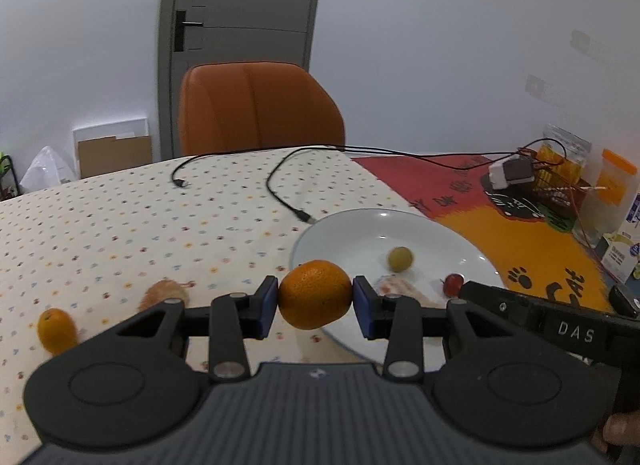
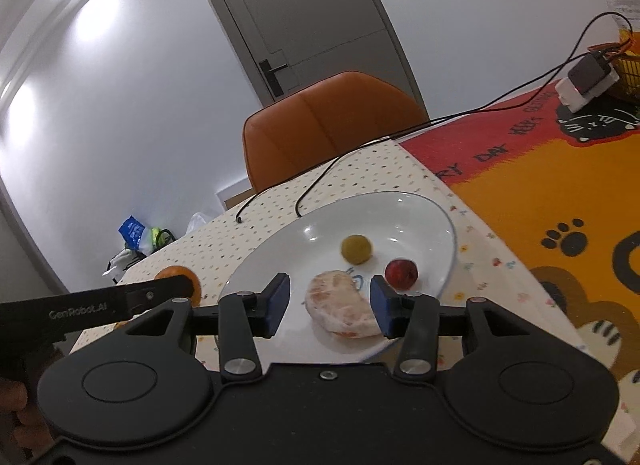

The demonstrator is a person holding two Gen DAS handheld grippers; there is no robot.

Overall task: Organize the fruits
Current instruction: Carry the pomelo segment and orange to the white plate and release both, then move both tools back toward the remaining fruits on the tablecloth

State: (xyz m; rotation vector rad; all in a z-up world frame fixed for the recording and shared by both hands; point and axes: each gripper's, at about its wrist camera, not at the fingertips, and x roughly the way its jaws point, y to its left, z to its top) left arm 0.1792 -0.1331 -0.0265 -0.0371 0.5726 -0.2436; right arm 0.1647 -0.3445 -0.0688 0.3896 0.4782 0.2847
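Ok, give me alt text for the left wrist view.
The left gripper clamps an orange between its blue pads at the near edge of a white plate holding a green fruit and a red one. Another orange lies left on the dotted tablecloth.

The white plate is bare at its far rim (nearer, three fruits crowd it), with black cables just beyond.

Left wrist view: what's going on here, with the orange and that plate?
A person is sorting fruit onto a white plate. The left gripper is clamped on an orange near the plate's edge. The right gripper is open over a peeled citrus piece on the plate.
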